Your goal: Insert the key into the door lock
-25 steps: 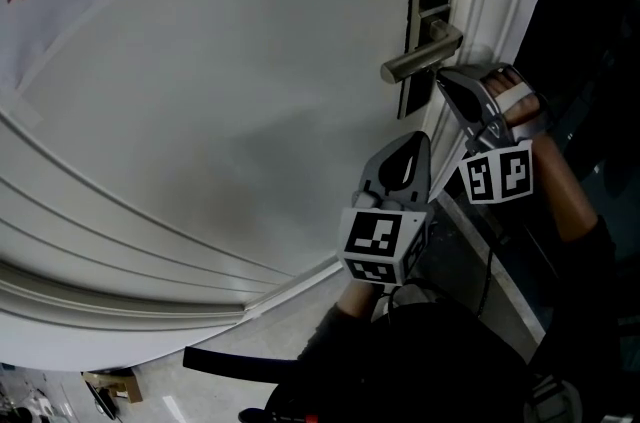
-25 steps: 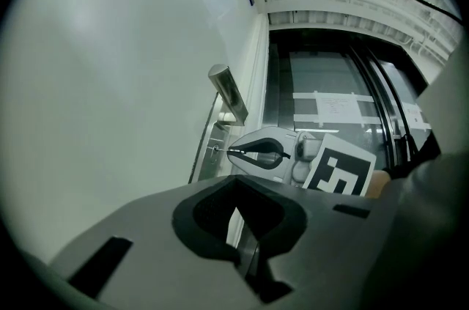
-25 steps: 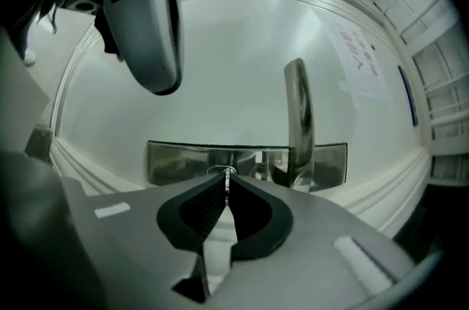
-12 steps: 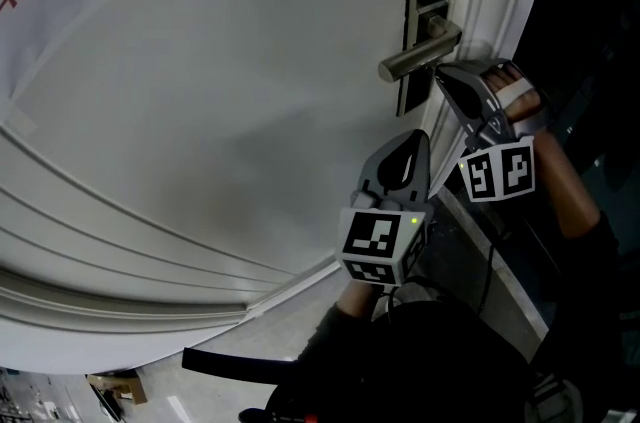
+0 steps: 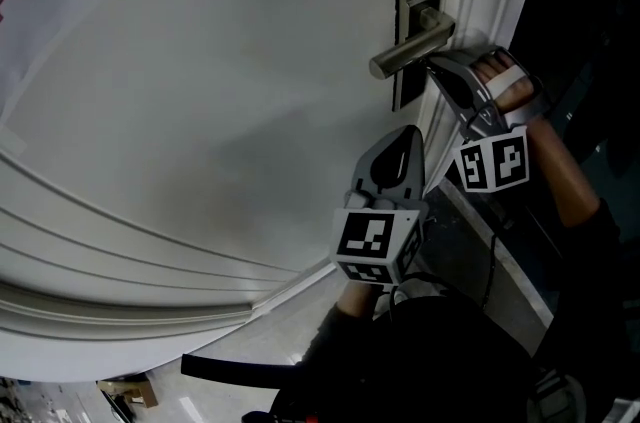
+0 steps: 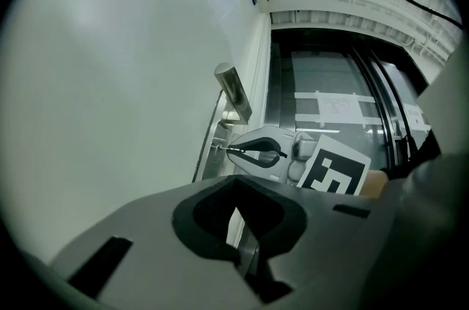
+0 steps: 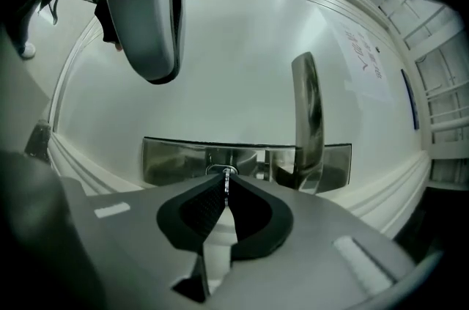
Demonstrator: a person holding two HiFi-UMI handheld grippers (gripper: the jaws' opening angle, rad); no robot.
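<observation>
Key [image 7: 226, 177] sits pinched in the right gripper's [image 7: 226, 184] closed fingers, tip at the door lock [image 7: 222, 170] beside the handle [image 7: 308, 111]. Left gripper [image 6: 236, 182] hangs back, fingers together on nothing.

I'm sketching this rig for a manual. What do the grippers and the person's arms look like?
Both the left gripper and right gripper have smooth grey tapering shells with black inner pads. Each carries a white cube printed with black square markers. The person wears dark sleeves.

door handle [image 7: 308, 111] jutting beside lock plate [image 7: 172, 158]
</observation>
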